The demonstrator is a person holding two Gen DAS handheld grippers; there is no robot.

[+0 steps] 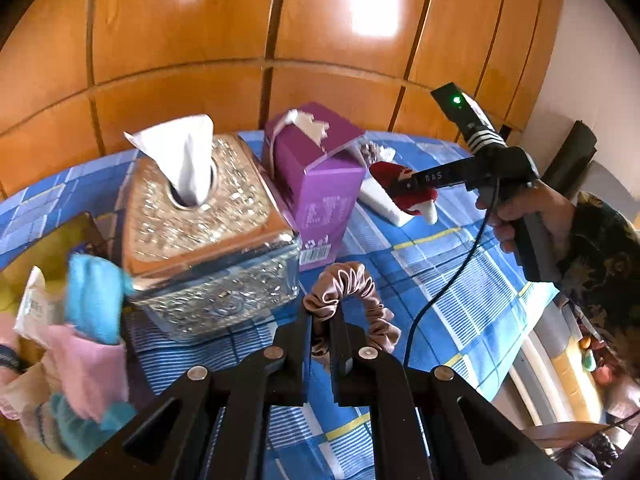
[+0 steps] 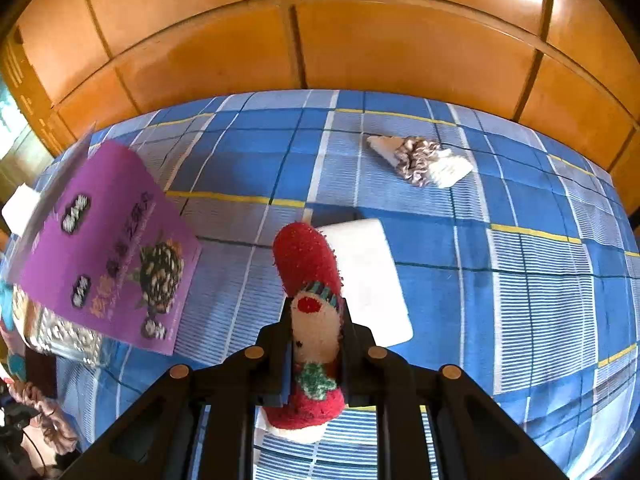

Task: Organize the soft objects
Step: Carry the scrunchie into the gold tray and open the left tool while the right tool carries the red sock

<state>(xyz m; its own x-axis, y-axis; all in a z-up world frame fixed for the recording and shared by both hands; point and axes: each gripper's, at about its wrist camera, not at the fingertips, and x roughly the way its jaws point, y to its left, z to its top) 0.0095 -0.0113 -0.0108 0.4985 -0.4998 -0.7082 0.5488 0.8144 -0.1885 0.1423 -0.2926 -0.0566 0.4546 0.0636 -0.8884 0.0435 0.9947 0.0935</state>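
Note:
My left gripper (image 1: pixel 325 314) is shut on a pink satin scrunchie (image 1: pixel 356 286), held just above the blue plaid cloth (image 1: pixel 460 272). My right gripper (image 2: pixel 316 320) is shut on a red and white snowman sock (image 2: pixel 310 276), held over a white pad (image 2: pixel 372 276); the sock also shows in the left wrist view (image 1: pixel 408 196). A second, grey scrunchie (image 2: pixel 416 158) lies on a white card at the far right of the cloth. A pile of soft blue and pink cloths (image 1: pixel 92 320) sits at the left.
A glittery tissue box (image 1: pixel 208 232) stands left of centre with a purple carton (image 1: pixel 316 184) behind it; the carton also shows in the right wrist view (image 2: pixel 116 248). A wooden panelled wall (image 1: pixel 280 40) backs the table. The table's right edge drops off near a cable (image 1: pixel 448 288).

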